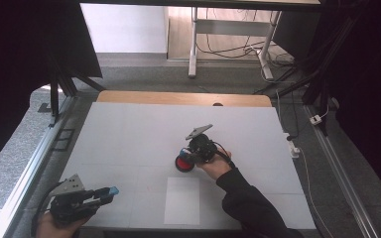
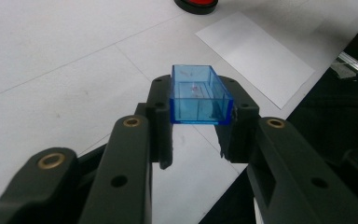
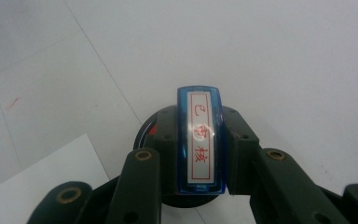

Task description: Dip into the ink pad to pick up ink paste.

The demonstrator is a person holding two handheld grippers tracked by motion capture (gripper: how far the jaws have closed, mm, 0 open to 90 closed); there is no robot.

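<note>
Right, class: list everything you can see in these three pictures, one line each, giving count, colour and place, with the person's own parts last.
Blue stamp: one, blue with a white label in red characters, clamped in the right hand-held gripper above the ink pad.
Blue cap: one, clear blue, open box shape, clamped in the left hand-held gripper.
Ink pad: one, round, black rim with red centre, mid-table.
Paper sheet: one, white, near edge of table.
Table: one, white top.
Left hand-held gripper: one, black, near left corner.
Right hand-held gripper: one, black, over the ink pad.
</note>
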